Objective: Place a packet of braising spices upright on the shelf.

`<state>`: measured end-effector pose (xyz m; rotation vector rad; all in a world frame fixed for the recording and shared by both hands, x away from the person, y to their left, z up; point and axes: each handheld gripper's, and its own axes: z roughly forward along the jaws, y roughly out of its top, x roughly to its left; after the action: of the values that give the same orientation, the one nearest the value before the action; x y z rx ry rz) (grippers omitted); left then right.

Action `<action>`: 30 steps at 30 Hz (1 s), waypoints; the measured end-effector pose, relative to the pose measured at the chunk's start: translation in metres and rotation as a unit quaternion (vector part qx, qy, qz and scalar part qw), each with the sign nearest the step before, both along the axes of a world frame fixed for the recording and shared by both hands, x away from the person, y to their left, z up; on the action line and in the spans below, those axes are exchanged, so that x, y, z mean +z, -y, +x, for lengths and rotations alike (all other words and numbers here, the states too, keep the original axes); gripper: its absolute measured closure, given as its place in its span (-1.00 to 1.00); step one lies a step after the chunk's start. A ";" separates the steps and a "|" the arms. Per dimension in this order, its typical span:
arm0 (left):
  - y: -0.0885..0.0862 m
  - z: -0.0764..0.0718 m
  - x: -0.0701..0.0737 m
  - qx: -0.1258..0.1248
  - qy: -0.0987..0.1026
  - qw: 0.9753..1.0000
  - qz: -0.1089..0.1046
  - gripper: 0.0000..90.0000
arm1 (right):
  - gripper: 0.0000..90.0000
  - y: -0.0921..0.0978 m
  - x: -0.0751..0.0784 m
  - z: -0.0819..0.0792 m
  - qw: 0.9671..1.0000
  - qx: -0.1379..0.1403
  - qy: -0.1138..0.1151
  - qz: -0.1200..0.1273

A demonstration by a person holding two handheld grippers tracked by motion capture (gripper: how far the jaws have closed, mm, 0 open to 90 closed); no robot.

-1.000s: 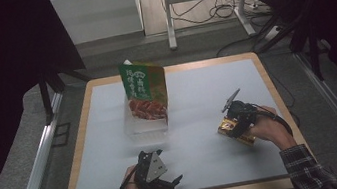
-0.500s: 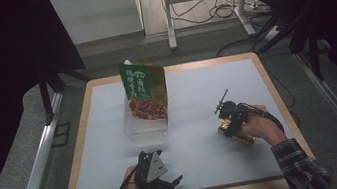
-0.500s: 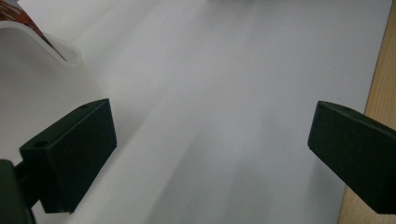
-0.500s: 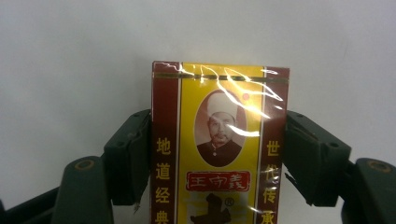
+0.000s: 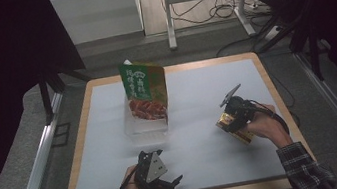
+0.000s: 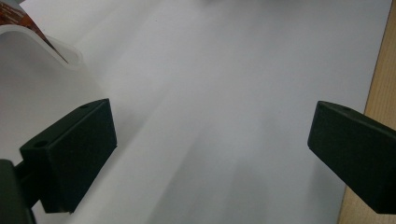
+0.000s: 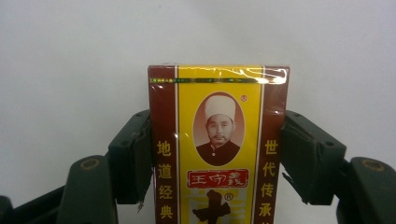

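Yellow box (image 7: 218,144): yellow and dark red carton with a shiny film wrap, printed with red and yellow characters and a small portrait; in the right gripper view it stands between the two black jaws, which press on its two long sides.
Box, high view (image 5: 234,126): held over the right part of the white mat, near the person's right hand, well apart from the pouch; whether it touches the mat cannot be told.
Right gripper (image 7: 215,154): clamped on the box, one jaw against each dark red side strip; in the high view (image 5: 230,118) it sits at the right of the table with its grey plate tilted up and a cable trailing off toward the wrist.
Right sleeve (image 5: 303,169): plaid, coming in from the lower right edge.
Left gripper (image 6: 210,144): jaws wide apart with nothing between them, bare white mat below; in the high view (image 5: 167,183) it lies near the front edge of the table, held in the left hand.
Mat (image 5: 197,95): white sheet covering most of the table top.
Table (image 5: 81,118): light wood rim showing around the mat; a strip of it also shows at the right edge of the left gripper view.
Pouch (image 5: 144,89): green and red packet standing upright in a clear tray, left of centre toward the back.
Tray (image 5: 146,130): clear plastic, resting on the mat under the pouch.
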<state>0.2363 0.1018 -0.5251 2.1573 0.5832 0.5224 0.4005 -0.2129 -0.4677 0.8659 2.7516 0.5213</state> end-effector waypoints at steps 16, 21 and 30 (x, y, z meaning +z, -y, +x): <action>0.000 0.000 0.000 0.001 0.000 1.000 -0.001 -0.98 | -0.28 0.015 0.017 -0.010 0.993 -0.014 0.065 0.095; 0.001 0.000 0.000 0.001 0.001 1.000 0.001 -0.98 | -0.28 0.020 0.020 -0.012 0.988 -0.020 0.086 0.126; 0.001 0.000 0.000 0.001 0.001 1.000 0.001 -0.98 | -0.28 0.023 0.023 -0.015 0.979 -0.016 0.113 0.171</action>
<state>0.2362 0.1011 -0.5255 2.1585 0.5838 0.5250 0.3860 -0.2363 -0.4443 0.8588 2.4755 1.0393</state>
